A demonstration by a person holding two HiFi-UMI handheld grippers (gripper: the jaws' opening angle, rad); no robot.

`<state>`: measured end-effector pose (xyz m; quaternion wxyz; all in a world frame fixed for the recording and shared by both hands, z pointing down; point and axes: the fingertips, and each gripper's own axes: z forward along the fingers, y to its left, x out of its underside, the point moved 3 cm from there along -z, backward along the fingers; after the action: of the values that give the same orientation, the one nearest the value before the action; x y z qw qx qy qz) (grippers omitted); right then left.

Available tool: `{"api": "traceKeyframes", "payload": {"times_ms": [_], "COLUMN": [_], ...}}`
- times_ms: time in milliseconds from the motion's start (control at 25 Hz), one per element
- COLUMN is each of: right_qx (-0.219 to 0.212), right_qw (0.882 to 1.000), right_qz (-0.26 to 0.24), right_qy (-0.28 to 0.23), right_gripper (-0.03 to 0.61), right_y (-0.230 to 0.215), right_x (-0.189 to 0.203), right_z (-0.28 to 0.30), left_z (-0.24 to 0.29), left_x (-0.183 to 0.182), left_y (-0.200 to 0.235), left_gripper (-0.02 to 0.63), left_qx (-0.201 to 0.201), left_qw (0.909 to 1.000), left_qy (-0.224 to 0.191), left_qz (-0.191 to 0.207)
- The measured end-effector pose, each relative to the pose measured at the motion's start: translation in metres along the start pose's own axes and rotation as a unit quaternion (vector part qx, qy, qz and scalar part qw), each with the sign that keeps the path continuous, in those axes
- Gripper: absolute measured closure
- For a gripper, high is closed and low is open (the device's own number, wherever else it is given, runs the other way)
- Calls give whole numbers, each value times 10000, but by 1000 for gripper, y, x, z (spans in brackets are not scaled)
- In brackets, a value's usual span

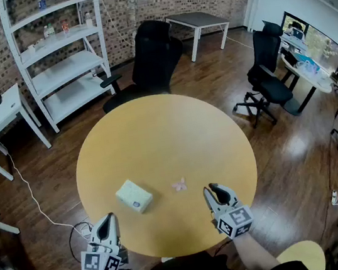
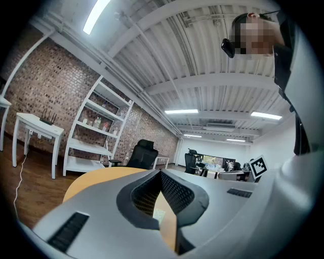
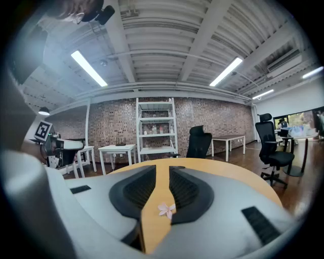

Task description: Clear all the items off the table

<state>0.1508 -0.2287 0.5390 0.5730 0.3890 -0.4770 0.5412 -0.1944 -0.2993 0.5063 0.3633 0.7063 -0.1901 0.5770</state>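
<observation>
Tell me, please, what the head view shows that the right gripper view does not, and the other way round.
Only the head view: the small white box lying on the round table, and the white cable on the floor.
Only the right gripper view: the ceiling lights, and the jaws of the right tool seen close, slightly apart and gripping nothing.
Both: the pink flower on the table ahead of the right tool, the white shelf and the black chair.

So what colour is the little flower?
Pale pink; the little flower shows best in the right gripper view.
</observation>
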Motion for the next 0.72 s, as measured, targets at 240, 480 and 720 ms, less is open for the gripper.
{"api": "traceKeyframes", "payload": {"times_ms": [240,480,720], "right_qx": [-390,-1015,-1522], "right_qw": [9974,9831,9660], "right_qz": [-323,-823,-1011], "right_qy": [521,1281,1830], "right_gripper": [492,405,405], "right_y": [-7,-9,-6], "right_x": [22,54,87], "right_z": [41,85,127], "left_z": [20,37,47], "left_x": [19,43,65], "left_y": [5,6,4], "left_gripper": [623,623,623], "left_qx": [-152,-486,-936], "left_qw": [9997,9977,9927], "left_qy": [140,423,642], "left_qz": [-94,-206,-397]}}
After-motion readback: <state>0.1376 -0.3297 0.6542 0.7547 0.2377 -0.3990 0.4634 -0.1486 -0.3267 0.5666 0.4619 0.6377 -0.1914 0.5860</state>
